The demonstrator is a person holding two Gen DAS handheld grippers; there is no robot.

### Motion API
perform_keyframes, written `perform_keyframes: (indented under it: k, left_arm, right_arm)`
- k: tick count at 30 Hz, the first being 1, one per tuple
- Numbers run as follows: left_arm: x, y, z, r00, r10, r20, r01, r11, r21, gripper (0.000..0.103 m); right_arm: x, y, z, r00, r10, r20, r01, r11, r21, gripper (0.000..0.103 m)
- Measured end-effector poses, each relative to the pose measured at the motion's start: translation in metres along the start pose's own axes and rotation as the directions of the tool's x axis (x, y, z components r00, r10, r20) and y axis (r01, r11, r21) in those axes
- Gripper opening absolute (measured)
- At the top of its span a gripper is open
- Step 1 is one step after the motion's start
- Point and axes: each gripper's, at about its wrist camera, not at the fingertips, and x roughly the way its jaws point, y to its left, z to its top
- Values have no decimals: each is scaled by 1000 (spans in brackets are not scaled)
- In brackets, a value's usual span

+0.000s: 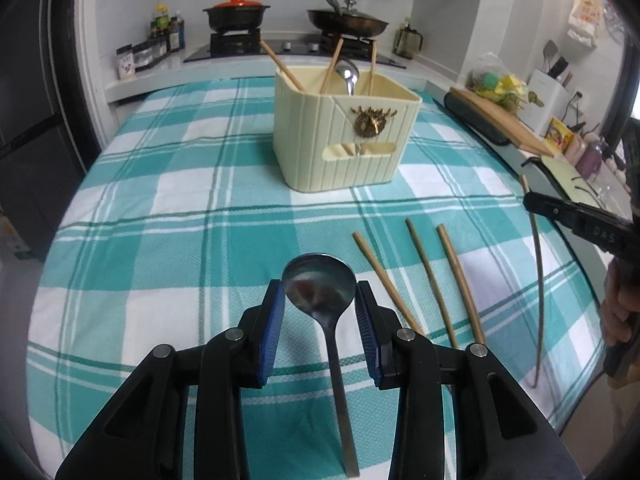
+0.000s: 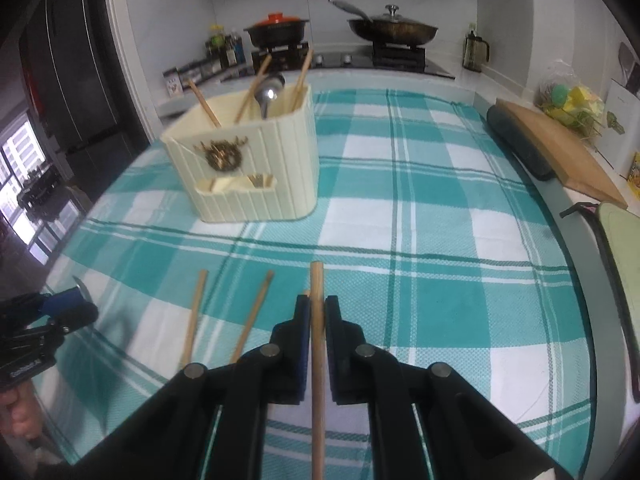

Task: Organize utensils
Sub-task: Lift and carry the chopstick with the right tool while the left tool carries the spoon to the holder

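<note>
A cream utensil holder (image 1: 344,140) stands mid-table with three chopsticks and a spoon in it; it also shows in the right wrist view (image 2: 248,164). My left gripper (image 1: 320,292) is open, its blue pads either side of the bowl of a metal spoon (image 1: 320,284) lying on the cloth. Three chopsticks (image 1: 424,276) lie to its right. My right gripper (image 2: 317,308) is shut on a wooden chopstick (image 2: 317,320), held above the cloth; it shows at the right edge of the left wrist view (image 1: 532,200). Two loose chopsticks (image 2: 224,316) lie to its left.
The table has a teal and white checked cloth (image 1: 200,208). A wooden cutting board (image 2: 560,156) lies on the counter to the right. A stove with a black pot (image 1: 236,12) and a frying pan (image 1: 348,20) stands behind. Bottles (image 1: 168,32) stand at the back left.
</note>
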Motion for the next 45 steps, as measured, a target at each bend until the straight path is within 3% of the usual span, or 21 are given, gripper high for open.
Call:
perform_keyframes:
  k: [9,19,25,29,35,41,45]
  left_arm:
    - [-60,-4,12,992,-19,122,17,1000,19,36]
    - [-83,-6,32,984,-55,171,54,998,11,36]
    - [-94,-2,67,979,-79,188,76,997,25,36]
    - [-105,3,109,970,-91,227,87,996,25,36]
    - [-109,3,183,948,-58,312,50,998,33,36]
    - [-74,4,238,928,-2,373,0,1000,6,36]
    - [-22,6,252,949,6,316,-2,1000,-11,36]
  right_arm:
    - [-99,9,-4,970,42,239,-46,999,8,7]
    - [-139,30,6,913,22,408,-4,999,-44,7]
    - [-138,31,36,911,45,409,-23,998,-58,7]
    - [-135,32,72,906,66,418,-31,996,-89,7]
    - [-128,36,138,867,74,493,-29,995,-98,7]
    - [-101,36,193,809,85,582,-72,996,-46,7]
    - [-60,40,213,809,95,580,-76,996,-56,7]
